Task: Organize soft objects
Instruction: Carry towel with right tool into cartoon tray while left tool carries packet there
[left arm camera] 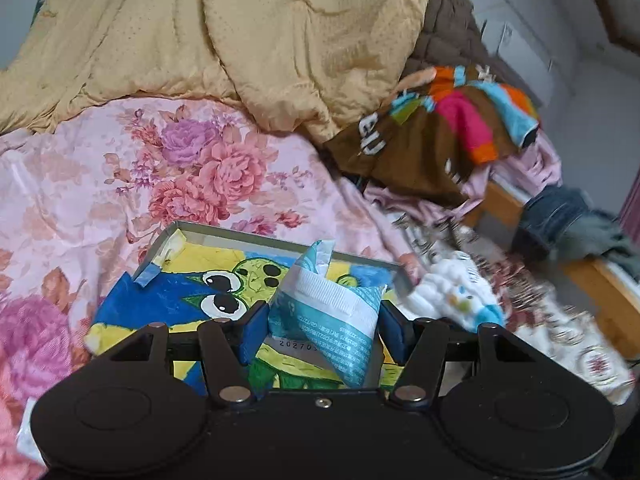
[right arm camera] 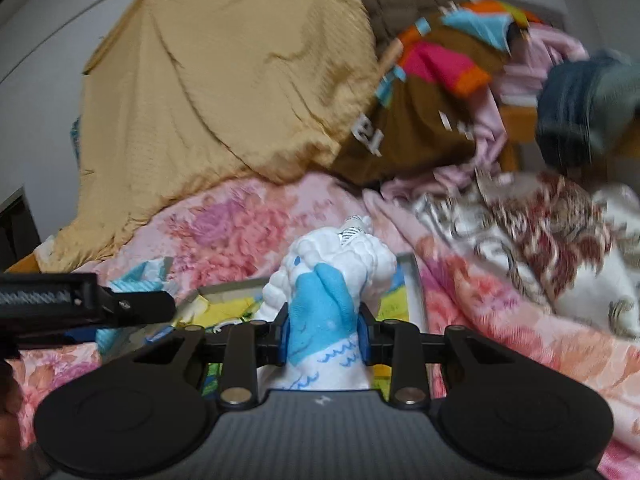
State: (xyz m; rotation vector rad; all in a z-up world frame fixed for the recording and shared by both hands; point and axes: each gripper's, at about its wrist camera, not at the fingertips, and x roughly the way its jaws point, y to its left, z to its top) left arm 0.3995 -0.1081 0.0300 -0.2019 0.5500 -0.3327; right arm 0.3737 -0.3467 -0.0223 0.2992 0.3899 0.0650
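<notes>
A teal-and-white tissue pack (left arm camera: 326,316) is clamped between the blue pads of the left gripper (left arm camera: 322,330), held over a shallow tray (left arm camera: 256,236) with a green cartoon frog picture inside. A white sock with a blue toe (right arm camera: 320,312) is clamped in the jaws of the right gripper (right arm camera: 322,334), over the same tray (right arm camera: 412,280); in the left view this sock (left arm camera: 456,292) is seen just right of the tray. The tray is laid on a pink floral bedsheet (left arm camera: 120,184). Farther back, a tan quilt (left arm camera: 240,32) is heaped on the left, a brown multicoloured garment (left arm camera: 432,128) to its right. Jeans (left arm camera: 556,216) are draped at the far right bed edge. Right view is blurred.
</notes>
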